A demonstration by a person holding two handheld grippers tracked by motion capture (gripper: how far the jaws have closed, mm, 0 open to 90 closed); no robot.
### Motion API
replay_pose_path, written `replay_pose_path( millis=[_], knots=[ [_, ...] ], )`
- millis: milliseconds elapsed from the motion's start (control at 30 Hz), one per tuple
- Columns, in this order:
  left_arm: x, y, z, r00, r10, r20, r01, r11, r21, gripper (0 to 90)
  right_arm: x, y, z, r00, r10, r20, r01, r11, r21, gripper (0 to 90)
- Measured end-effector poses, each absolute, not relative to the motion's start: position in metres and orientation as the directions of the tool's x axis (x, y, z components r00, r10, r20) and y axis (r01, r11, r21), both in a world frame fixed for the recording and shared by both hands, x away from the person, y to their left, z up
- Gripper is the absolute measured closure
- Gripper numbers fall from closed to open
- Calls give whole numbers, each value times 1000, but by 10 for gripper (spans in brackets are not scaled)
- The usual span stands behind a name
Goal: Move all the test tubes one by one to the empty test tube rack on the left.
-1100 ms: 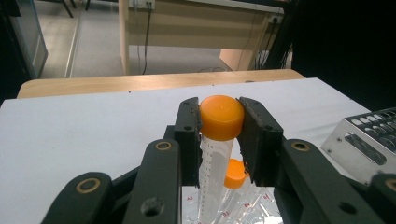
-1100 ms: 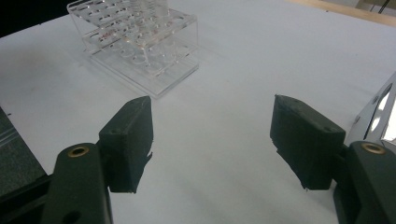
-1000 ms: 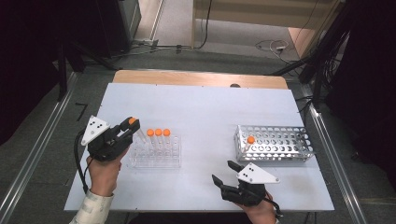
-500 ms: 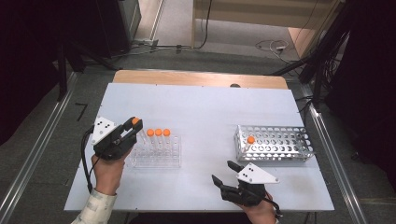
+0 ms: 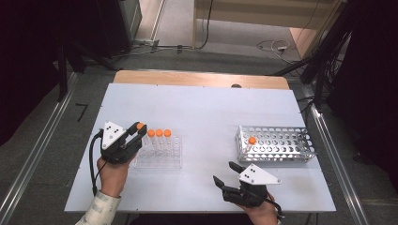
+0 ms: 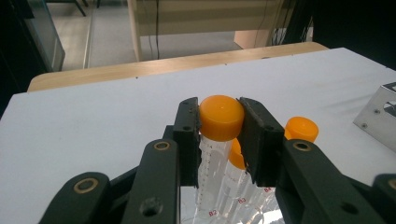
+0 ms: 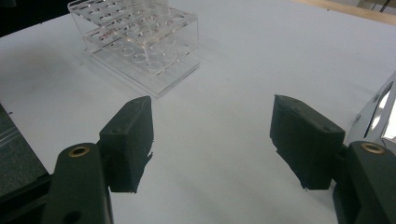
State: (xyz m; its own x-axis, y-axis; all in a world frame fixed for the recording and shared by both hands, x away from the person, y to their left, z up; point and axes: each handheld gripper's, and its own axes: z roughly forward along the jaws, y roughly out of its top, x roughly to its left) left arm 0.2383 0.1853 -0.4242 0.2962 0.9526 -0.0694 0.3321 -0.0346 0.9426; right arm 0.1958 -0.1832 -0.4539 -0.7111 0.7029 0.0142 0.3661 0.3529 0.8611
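Observation:
My left gripper is shut on the orange cap of a clear graduated tube. The tube hangs upright at the left end of the clear plastic rack. Three more orange-capped tubes stand in that rack's back row; two of them show behind the jaws in the left gripper view. My right gripper stays open over bare table near the front edge, with nothing between its fingers. The clear rack lies ahead of it to the left.
A metal wire rack sits at the right and holds one orange-capped tube at its left end. The white table has a wooden strip along its far edge.
My left gripper has shifted slightly to the right, toward the clear rack, with the tube still in its jaws. The right gripper has stayed still.

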Motion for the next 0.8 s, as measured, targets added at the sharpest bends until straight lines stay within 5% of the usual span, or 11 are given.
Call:
replay_pose_path(
  millis=[467,800],
  knots=[
    [236,187,-424,317,942,-113,342,-2,940,592,196,-184,-454,-707,707,13,367,351,862,288],
    [225,181,-411,330,931,-154,319,44,947,324,202,-202,-451,-643,765,1,371,310,876,307]
  ],
)
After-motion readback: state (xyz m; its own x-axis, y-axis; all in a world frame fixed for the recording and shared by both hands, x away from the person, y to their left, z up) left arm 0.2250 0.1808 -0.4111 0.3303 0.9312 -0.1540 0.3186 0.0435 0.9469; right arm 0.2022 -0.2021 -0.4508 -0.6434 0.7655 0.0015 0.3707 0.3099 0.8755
